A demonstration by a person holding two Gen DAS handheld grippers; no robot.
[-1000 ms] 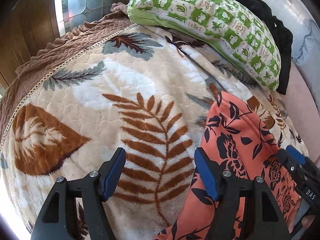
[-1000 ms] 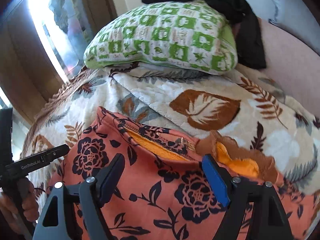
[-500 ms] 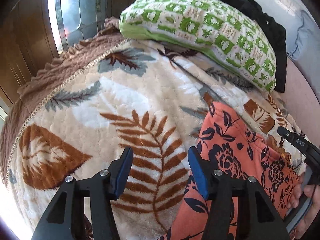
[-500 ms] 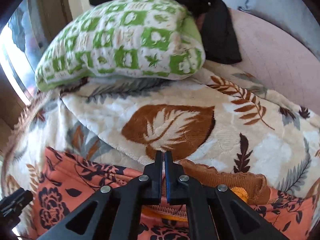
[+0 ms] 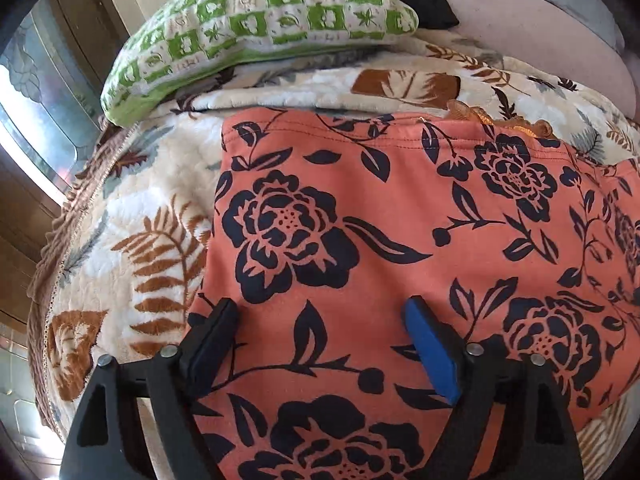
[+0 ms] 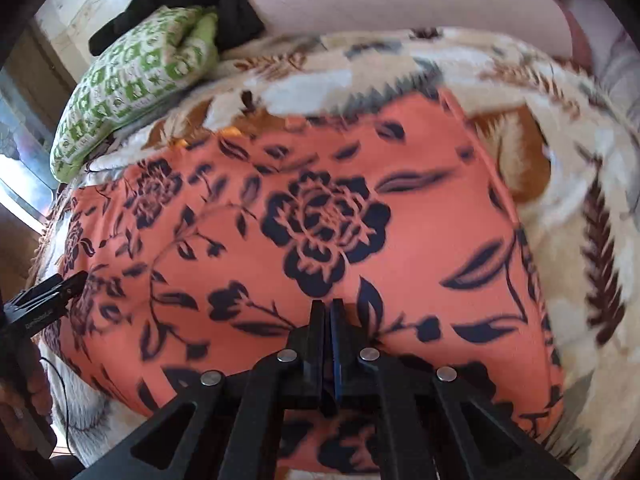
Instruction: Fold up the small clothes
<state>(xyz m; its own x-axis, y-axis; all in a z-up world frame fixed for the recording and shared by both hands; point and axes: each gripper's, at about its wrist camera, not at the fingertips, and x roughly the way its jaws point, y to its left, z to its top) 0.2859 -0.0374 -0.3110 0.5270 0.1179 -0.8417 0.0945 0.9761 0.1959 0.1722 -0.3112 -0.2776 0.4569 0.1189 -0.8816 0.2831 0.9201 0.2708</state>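
Now the garment [image 5: 400, 240], a coral cloth printed with dark roses, lies as a broad flat panel on the leaf-print blanket [image 5: 152, 208] of the bed, below the green pillow [image 5: 256, 24]. Half a second ago the right tool [image 6: 326, 320] was pressed together at the far, orange-lined edge, up by the blanket's brown leaf; a second ago that lining and a zip were showing. Both are now covered except for a sliver of orange at the far edge, so I judge the right tool has carried that edge over toward the near side and made one fold.

Its fingers are pressed together low on the near part of the cloth. Whether a layer is pinched between them I cannot tell, as the view is blurred and the tips meet right at the fabric.

The left tool [image 5: 320, 344] has come across from the bare blanket to hover over the garment's left half, fingers spread wide and holding nothing. In the right view it shows at the left edge [image 6: 44, 300], beside the cloth.

That suggests the first fold is down. Next would likely be a second fold across, with the left tool taking the left edge; plush blanket may drag the cloth.
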